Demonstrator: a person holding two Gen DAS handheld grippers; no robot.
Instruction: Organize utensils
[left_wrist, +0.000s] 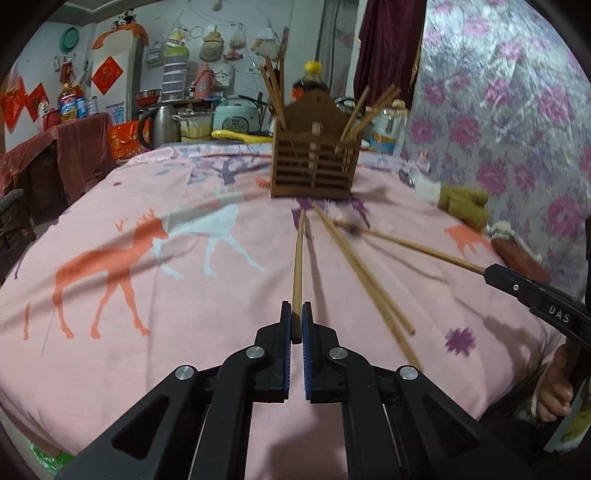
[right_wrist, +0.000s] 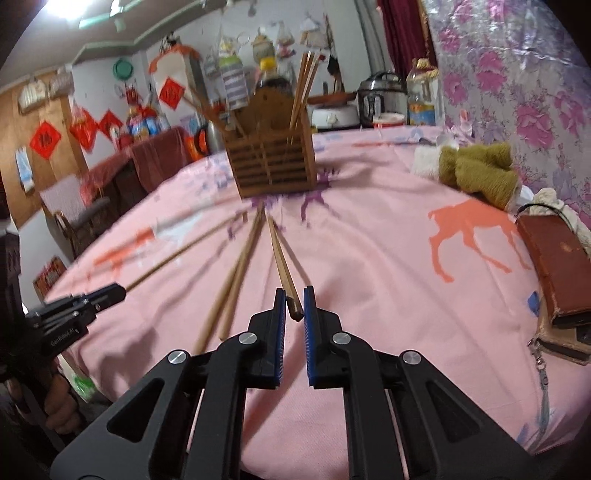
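Observation:
A brown slatted wooden utensil holder (left_wrist: 316, 162) stands upright on the pink tablecloth, with several chopsticks sticking out of both its sides; it also shows in the right wrist view (right_wrist: 273, 162). My left gripper (left_wrist: 296, 314) is shut on one wooden chopstick (left_wrist: 298, 266) that points at the holder. My right gripper (right_wrist: 294, 299) is shut on another chopstick (right_wrist: 279, 251); in the left wrist view it (left_wrist: 493, 273) holds that stick (left_wrist: 417, 245) at the right. Two loose chopsticks (left_wrist: 364, 280) lie on the cloth between the grippers, also seen in the right wrist view (right_wrist: 232, 280).
The pink deer-print tablecloth (left_wrist: 147, 295) covers the table. Olive knitted socks (right_wrist: 476, 170) and a brown wallet (right_wrist: 557, 262) lie at the right edge. Kettle (left_wrist: 162, 123), rice cooker (left_wrist: 236, 116) and bottles stand behind the holder. A floral curtain (left_wrist: 498, 110) hangs at the right.

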